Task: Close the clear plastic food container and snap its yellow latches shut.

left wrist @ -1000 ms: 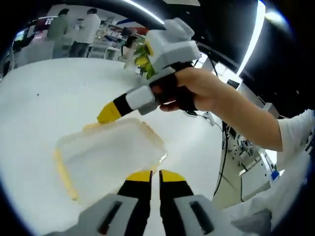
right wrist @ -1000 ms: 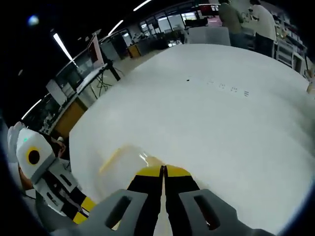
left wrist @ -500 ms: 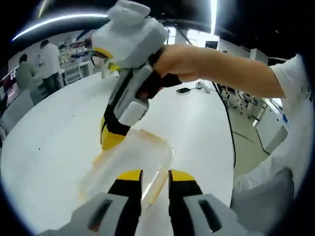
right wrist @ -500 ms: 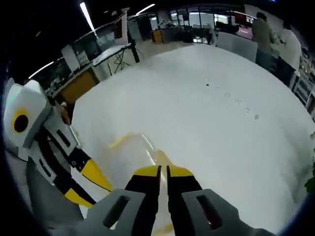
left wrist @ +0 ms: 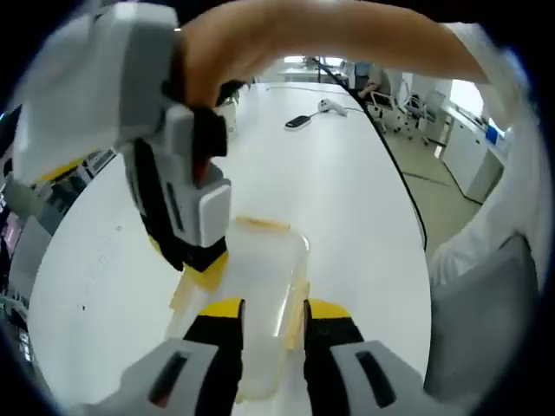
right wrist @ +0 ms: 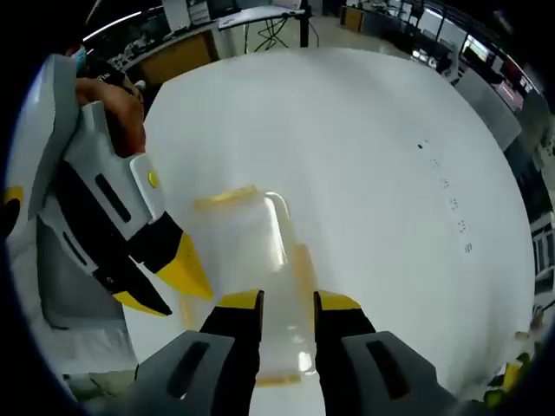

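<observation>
The clear plastic container (left wrist: 260, 286) lies on the white table (left wrist: 347, 199), its lid down over the box, with yellow latches (left wrist: 258, 224) showing along its edges; in the left gripper view the left gripper (left wrist: 271, 310) rises from below with its yellow-tipped jaws apart, one on each side of the container's near end, though whether they touch it cannot be told; the right gripper (left wrist: 195, 264) comes in from above and to the left in that view, held by a hand (left wrist: 251, 43), its yellow tips at the container's left edge and, as far as the view shows, close together; in the right gripper view the container (right wrist: 251, 260) sits ahead of the right gripper (right wrist: 288, 303), whose jaws stand parted over the near part of the lid; the left gripper (right wrist: 165, 282) enters from the left there, its yellow tips just beside the container's left side; a yellow latch (right wrist: 225, 197) shows at the far end; a small dark device (left wrist: 297, 122) lies well away on the table.
</observation>
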A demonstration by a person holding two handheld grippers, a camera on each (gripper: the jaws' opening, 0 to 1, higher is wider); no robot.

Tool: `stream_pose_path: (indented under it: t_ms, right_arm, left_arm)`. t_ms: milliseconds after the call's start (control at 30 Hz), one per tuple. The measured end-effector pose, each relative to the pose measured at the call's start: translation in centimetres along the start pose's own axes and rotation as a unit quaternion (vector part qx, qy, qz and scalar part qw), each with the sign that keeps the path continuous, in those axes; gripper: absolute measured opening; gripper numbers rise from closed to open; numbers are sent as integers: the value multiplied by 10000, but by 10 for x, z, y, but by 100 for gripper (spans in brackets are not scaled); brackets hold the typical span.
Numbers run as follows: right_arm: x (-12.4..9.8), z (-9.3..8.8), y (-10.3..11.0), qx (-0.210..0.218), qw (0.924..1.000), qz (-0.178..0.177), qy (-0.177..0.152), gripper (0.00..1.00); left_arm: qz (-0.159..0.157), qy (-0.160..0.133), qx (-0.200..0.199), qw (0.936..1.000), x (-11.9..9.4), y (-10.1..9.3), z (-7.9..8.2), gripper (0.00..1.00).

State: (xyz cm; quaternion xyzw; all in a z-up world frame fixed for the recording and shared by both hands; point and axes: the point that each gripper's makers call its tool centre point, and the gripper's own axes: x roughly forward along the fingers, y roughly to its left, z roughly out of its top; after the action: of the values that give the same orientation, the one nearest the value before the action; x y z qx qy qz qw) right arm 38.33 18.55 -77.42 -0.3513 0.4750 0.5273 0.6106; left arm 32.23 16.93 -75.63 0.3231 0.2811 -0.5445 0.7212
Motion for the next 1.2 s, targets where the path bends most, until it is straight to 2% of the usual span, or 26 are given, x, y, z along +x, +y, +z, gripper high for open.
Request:
stream_pose_path:
  t_ms: [100,233,333,500,600,667,700,933,1033,1200]
  right_arm:
    - [4,2,0,-253,9991,96,331,27]
    - [6,6,0,-512,9972,152,530,28]
    - [6,3,3,-705,9936,321,827,29]
    - [7,4,2,-857,9904,393,1007,30]
    - [8,4,1,-845,9889,474,1122,30]
    - [8,3,1,-803,9887,492,1166,30]
    - [8,2,1,-817,9885,497,1171,30]
    - [7,0,2,-720,9890,530,1177,31]
    - [7,0,3,-718,9890,502,1191,31]
    - [8,0,4,-710,9891,440,1215,31]
  left_arm:
    - [-23,86,54,9999,2,0,-2,21]
    - [-111,65,120,9998,3,-2,0,22]
    - [-194,268,248,9991,8,-3,-7,23]
    - [-266,315,284,9987,14,-6,-8,24]
    - [-198,401,429,9981,14,-6,-8,25]
    - [-109,491,529,9973,14,-5,-10,26]
    - [-22,616,707,9956,13,-4,-12,27]
    - [72,678,943,9932,18,-6,-10,29]
    - [146,764,1203,9897,20,-6,-11,30]
    - [204,868,1315,9873,21,-7,-12,30]
